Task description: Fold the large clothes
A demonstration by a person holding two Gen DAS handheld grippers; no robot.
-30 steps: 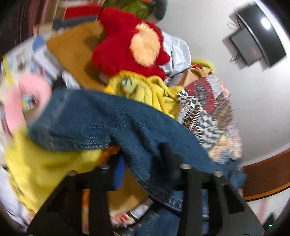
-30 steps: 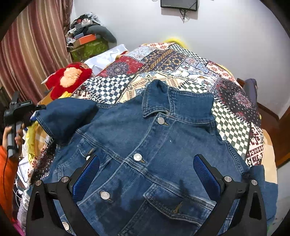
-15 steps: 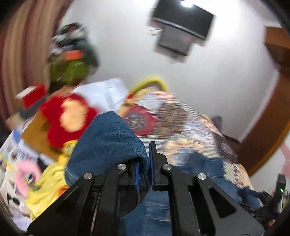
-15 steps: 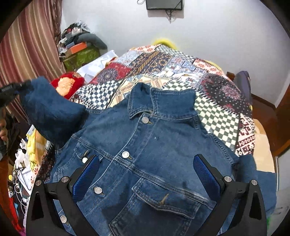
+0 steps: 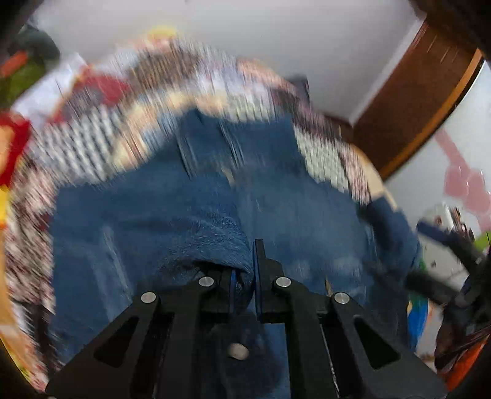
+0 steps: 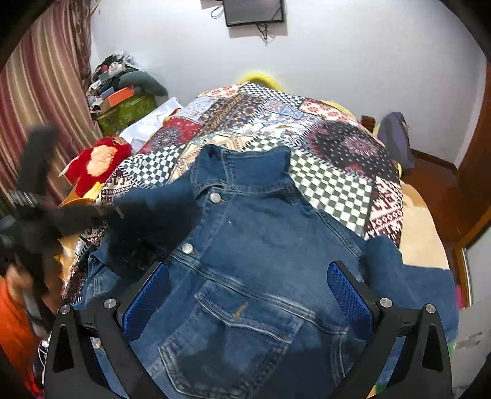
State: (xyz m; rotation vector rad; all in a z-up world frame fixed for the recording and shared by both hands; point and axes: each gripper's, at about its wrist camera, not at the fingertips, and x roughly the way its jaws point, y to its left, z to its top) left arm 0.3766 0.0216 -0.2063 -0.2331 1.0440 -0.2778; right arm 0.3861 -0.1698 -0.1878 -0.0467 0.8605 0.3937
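A blue denim jacket (image 6: 264, 251) lies front up on the patchwork bedspread (image 6: 334, 172), collar toward the far wall. My left gripper (image 5: 244, 276) is shut on the jacket's left sleeve (image 5: 196, 233) and holds it over the jacket's front; this view is blurred by motion. In the right wrist view the left gripper (image 6: 76, 218) shows as a dark blur at the left with the sleeve (image 6: 159, 214) draped across the chest. My right gripper (image 6: 248, 294) is open and empty, low over the jacket's chest pocket (image 6: 245, 319).
A red plush toy (image 6: 98, 165) lies at the bed's left edge. A green box with clutter (image 6: 122, 107) stands by the striped curtain. A screen (image 6: 254, 12) hangs on the far wall. A dark bag (image 6: 396, 138) and wooden door are at the right.
My left gripper has swung the sleeve from out at the bed's left side in over the jacket's front. The right gripper stays open and has drifted slightly back.
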